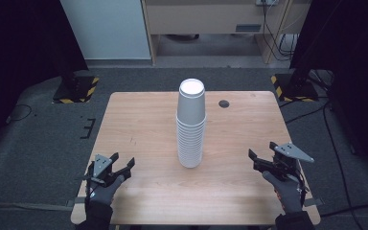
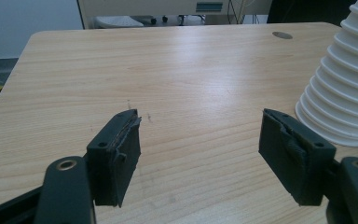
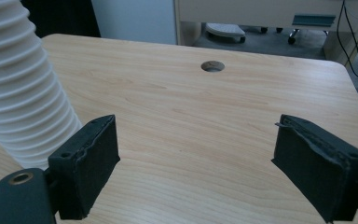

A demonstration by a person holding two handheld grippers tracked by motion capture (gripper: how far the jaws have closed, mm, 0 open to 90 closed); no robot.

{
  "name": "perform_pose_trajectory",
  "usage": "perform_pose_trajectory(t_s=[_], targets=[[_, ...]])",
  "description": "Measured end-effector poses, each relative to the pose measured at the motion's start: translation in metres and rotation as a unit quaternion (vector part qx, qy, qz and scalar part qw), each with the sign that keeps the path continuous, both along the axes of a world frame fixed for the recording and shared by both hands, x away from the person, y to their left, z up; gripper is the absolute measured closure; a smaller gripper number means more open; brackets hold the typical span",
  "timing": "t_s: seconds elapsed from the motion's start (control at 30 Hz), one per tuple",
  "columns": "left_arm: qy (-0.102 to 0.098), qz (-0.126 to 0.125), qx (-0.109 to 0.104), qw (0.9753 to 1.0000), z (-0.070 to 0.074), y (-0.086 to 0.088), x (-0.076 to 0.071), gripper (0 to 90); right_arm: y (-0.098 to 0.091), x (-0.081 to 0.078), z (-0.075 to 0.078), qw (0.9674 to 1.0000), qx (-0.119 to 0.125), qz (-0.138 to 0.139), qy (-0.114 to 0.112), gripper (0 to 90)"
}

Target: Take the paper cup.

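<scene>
A tall stack of white paper cups [image 1: 191, 125] stands upside down at the middle of the wooden table [image 1: 139, 124]. My left gripper [image 1: 120, 164] rests near the front left of the table, open, with nothing between its jaws. My right gripper [image 1: 263, 155] is at the front right, also open and empty. In the left gripper view the cup stack [image 2: 342, 88] rises at the right, beyond the wide-apart left gripper [image 2: 198, 144]. The right gripper view has the cup stack [image 3: 18, 98] at the left, just past the spread right gripper [image 3: 198, 156].
A round cable hole [image 1: 224, 103] lies in the table's far right part. Black stands with yellow-striped bases [image 1: 76, 88] flank the table on the grey floor. Cables [image 1: 335, 143] run along the floor at the right. A wooden cabinet [image 1: 206, 17] stands behind.
</scene>
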State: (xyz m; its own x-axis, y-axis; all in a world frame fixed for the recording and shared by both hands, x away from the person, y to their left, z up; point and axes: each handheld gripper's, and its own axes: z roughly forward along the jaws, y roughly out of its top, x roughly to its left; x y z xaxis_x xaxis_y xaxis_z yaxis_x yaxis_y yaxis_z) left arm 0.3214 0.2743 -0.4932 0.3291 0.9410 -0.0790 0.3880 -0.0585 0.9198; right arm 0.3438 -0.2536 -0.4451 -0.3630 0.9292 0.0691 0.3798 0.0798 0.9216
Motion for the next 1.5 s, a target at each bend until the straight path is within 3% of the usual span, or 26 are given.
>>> perform_pose_trajectory(t_s=[0.67,1.5], targets=[[0.002,0.004,0.003,1.0000,-0.001,0.000,0.001,27.5,0.021,-0.002,0.033,0.9984,0.025,0.034,-0.037,13.6],[0.004,0.003,-0.002,1.0000,-0.002,0.000,0.002,27.4,0.039,0.009,0.086,0.9958,0.030,0.039,-0.077,13.9]])
